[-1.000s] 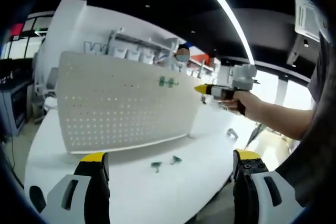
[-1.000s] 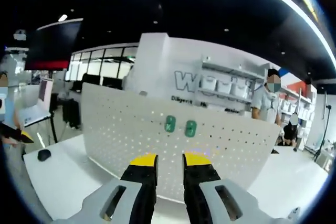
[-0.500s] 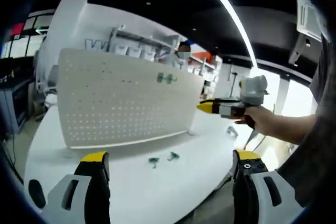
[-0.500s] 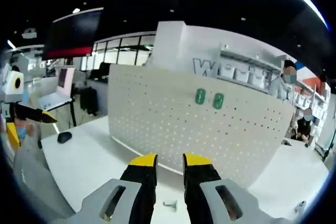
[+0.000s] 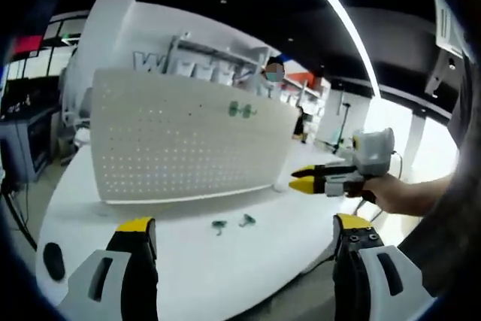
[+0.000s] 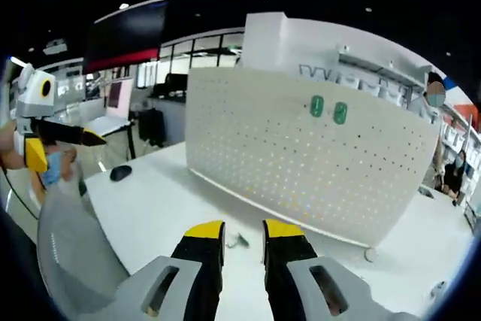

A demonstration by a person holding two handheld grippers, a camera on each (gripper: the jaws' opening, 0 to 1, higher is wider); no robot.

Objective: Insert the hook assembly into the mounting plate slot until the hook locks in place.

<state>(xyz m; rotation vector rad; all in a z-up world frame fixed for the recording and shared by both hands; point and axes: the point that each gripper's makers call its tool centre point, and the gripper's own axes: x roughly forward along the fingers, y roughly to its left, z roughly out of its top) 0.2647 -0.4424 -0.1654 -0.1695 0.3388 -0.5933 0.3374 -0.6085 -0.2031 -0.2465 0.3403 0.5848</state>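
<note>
Two green hooks point(image 6: 328, 109) sit high on the white perforated plate point(image 6: 301, 163).

I see a white table point(image 5: 188, 261) with a rounded edge carrying everything here. A white perforated mounting plate point(image 5: 180, 144) stands upright on it, its lower edge on the tabletop. In front of the plate, two small green hook assemblies point(image 5: 231, 222) lie loose on the surface, close together. In the right gripper view I see one small hook piece point(image 6: 239, 240) lying on the table point(image 6: 150, 201) ahead of the plate point(image 6: 301, 155). A dark computer mouse point(image 6: 120, 173) rests near the table's far edge.
</note>
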